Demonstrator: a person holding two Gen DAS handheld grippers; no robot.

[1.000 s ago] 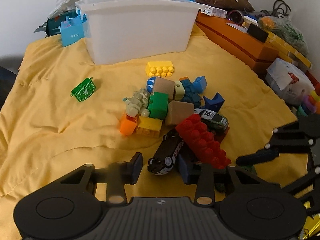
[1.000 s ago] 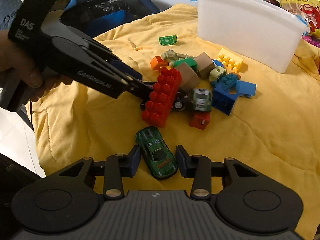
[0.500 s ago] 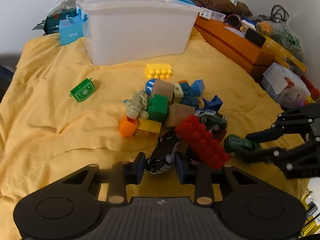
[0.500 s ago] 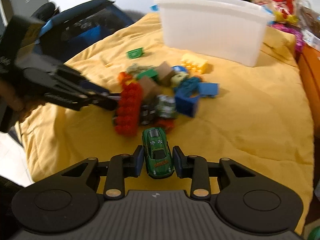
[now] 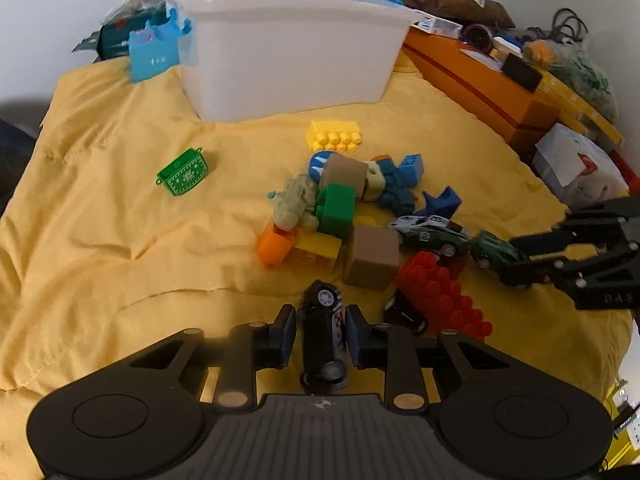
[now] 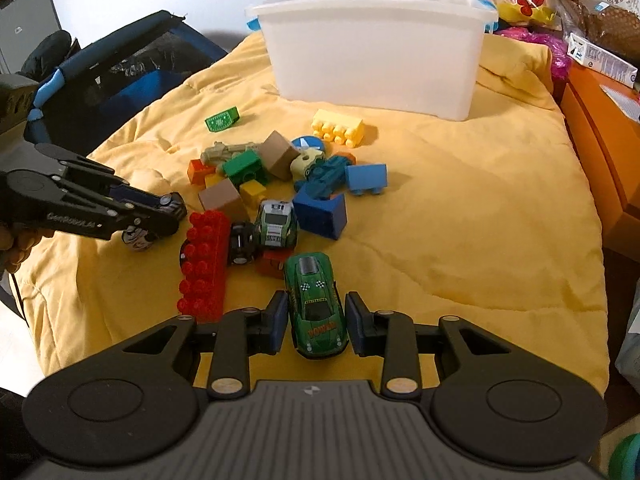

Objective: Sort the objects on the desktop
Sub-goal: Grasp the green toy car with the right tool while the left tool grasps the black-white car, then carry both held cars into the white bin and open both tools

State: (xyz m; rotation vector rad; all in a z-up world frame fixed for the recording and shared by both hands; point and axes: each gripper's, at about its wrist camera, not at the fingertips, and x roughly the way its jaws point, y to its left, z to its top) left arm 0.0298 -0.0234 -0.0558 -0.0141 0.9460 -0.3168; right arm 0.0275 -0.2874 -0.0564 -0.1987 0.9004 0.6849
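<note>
— What is your left gripper (image 5: 321, 336) doing?

— It is closing on the black toy car (image 5: 323, 340). The car is sitting lengthwise between the two fingers, one wheel end pointing away from you toward the pile, with both pads pressing its sides. From the right wrist view you are seeing the same car (image 6: 154, 222) sticking out past the left fingertips, raised off the yellow blanket (image 6: 460, 208), just left of the red brick (image 6: 204, 258).

— And your right gripper (image 6: 317, 322)?

— It is clamping the green toy car (image 6: 316, 306). The car is lying along the fingers, its nose pointing toward the pile and its rear nearest the camera. In the left wrist view the green car (image 5: 494, 250) is showing at the tip of the right gripper (image 5: 516, 256), just beside the white-and-green car (image 5: 430, 232).

— Where is everything else lying?

— The mixed blocks are resting in a heap at the middle of the blanket, with the yellow brick (image 5: 334, 136) a little apart on the far side. The white bin (image 5: 288, 52) is standing beyond it, well apart from both of your grippers. The green tag (image 5: 184, 172) is lying alone, left of the heap.
</note>
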